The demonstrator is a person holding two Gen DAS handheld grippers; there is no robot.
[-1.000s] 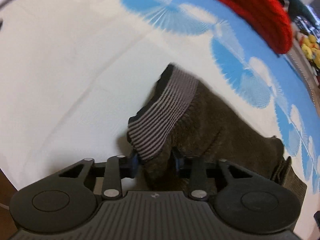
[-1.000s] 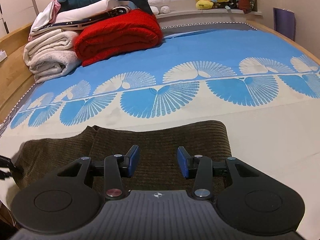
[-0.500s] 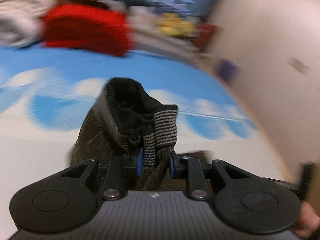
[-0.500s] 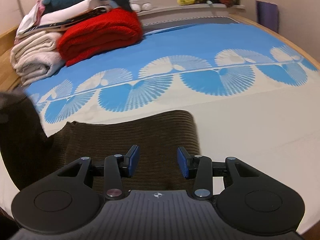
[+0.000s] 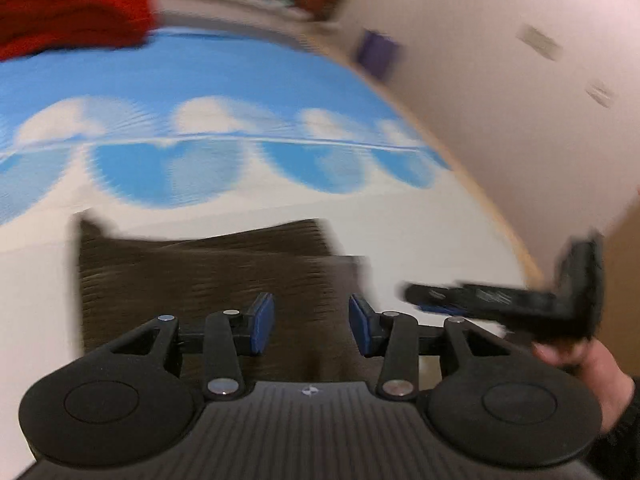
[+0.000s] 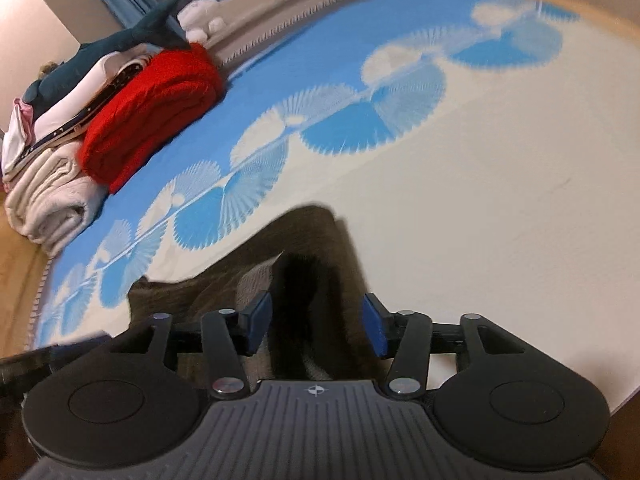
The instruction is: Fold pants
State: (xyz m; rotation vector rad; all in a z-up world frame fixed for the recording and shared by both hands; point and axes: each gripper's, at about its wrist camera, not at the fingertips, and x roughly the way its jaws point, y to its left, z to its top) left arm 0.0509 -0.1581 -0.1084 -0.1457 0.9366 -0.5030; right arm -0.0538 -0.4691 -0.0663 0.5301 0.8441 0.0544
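The brown corduroy pants (image 5: 200,276) lie folded on the bed, a compact rectangle in the left wrist view. My left gripper (image 5: 311,330) is open and empty just above their near edge. In the right wrist view the pants (image 6: 312,240) show a dark opening under the gripper. My right gripper (image 6: 316,328) is open over that end, holding nothing. The right gripper also shows in the left wrist view (image 5: 500,304), blurred, at the right.
The bed sheet (image 6: 500,200) is cream with blue fan patterns. A folded red blanket (image 6: 152,108), cream towels (image 6: 48,200) and a plush shark (image 6: 112,48) are stacked at the far left. A wall (image 5: 520,80) stands beyond the bed's right edge.
My left gripper has carried the striped cuff end over onto the pants, let it go and opened. The right gripper has tilted and moved toward the pants' right end.
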